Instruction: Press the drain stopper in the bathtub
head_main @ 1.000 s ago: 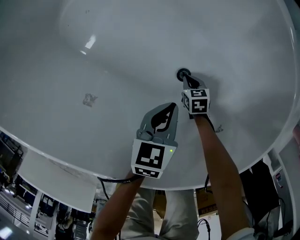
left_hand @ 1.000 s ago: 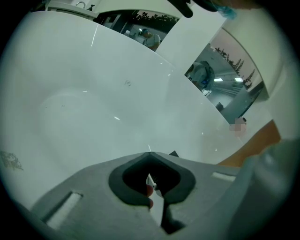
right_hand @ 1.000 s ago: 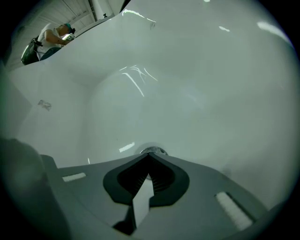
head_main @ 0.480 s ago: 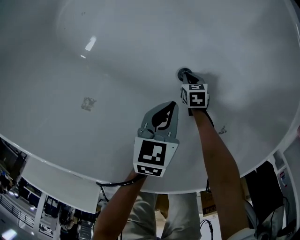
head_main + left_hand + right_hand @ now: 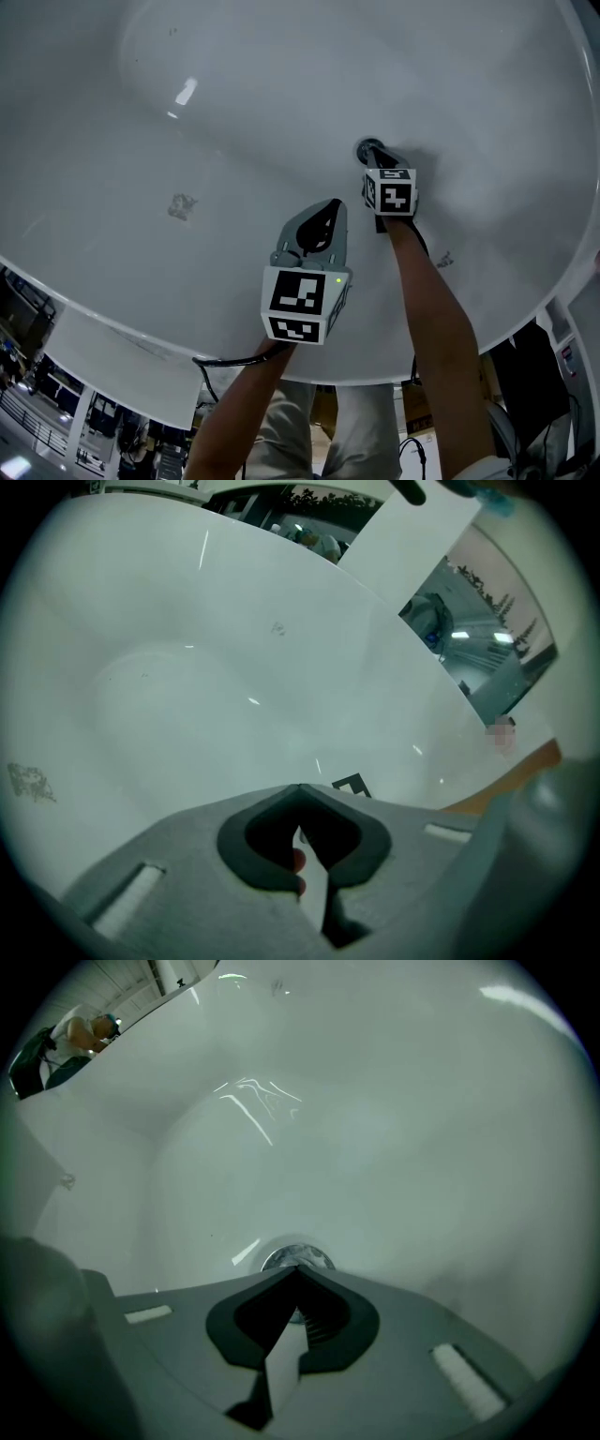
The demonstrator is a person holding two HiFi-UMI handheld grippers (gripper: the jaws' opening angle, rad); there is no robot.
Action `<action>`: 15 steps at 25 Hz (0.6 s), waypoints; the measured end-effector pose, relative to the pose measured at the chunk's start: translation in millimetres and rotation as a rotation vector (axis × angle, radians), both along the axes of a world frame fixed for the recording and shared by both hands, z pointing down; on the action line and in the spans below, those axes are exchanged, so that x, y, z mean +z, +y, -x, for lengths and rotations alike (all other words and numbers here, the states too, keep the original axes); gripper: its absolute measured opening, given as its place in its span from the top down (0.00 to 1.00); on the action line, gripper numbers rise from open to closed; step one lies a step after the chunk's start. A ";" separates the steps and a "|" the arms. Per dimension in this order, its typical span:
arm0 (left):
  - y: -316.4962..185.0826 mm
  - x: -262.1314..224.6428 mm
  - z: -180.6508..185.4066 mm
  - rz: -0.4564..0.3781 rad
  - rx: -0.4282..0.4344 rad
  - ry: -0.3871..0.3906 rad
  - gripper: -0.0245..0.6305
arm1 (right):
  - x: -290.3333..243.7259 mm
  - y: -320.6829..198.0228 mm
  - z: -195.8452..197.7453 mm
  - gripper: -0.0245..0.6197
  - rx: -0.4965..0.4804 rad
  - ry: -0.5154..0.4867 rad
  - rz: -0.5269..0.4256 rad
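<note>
The right gripper (image 5: 298, 1275) has its jaws shut tip to tip with nothing between them. In its own view the closed tip sits just below centre frame. The drain stopper (image 5: 298, 1257), a round metal disc, lies directly beyond that tip on the same line, with its lower edge hidden behind the jaws. I cannot tell whether the tip is bearing on the disc or only meeting it.

In the head view the right gripper (image 5: 373, 159) runs up from the forearm at lower right. Its long axis ends at the drain stopper (image 5: 367, 147), just right of centre in the upper half. Any press therefore goes straight along the jaws, with no sideways shift.

The left gripper (image 5: 335, 203) is also closed and empty. It hangs lower and to the left over the bare white bathtub (image 5: 234, 112), clearly farther from the stopper, so the right hand is the nearer one for this job.
</note>
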State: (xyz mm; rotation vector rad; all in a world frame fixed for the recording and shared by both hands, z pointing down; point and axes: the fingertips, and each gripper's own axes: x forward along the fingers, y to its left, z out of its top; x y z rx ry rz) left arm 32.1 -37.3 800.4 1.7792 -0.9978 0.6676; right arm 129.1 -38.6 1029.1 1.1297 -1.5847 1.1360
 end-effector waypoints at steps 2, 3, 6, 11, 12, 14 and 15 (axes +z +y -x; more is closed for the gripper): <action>-0.4 -3.2 1.7 -0.006 0.003 -0.002 0.96 | -4.4 1.6 3.9 0.96 -0.005 -0.011 -0.007; 0.4 -4.9 1.8 -0.007 0.005 -0.004 0.96 | -6.3 2.9 5.7 0.96 -0.008 -0.018 -0.004; 0.4 -14.9 -0.5 -0.026 0.017 -0.005 0.96 | -19.7 0.4 9.5 0.96 0.002 -0.041 -0.015; 2.0 -36.9 1.4 -0.053 0.018 -0.017 0.96 | -63.8 -12.3 21.5 0.96 -0.022 -0.080 -0.120; 1.5 -42.5 2.5 -0.058 0.017 -0.019 0.96 | -73.7 -14.3 25.4 0.96 -0.042 -0.092 -0.139; -1.1 -58.2 3.2 -0.075 0.015 -0.021 0.96 | -93.8 -14.2 33.3 0.96 -0.080 -0.118 -0.156; -2.2 -67.3 3.3 -0.086 0.017 -0.021 0.96 | -104.0 -12.7 36.2 0.96 -0.093 -0.128 -0.159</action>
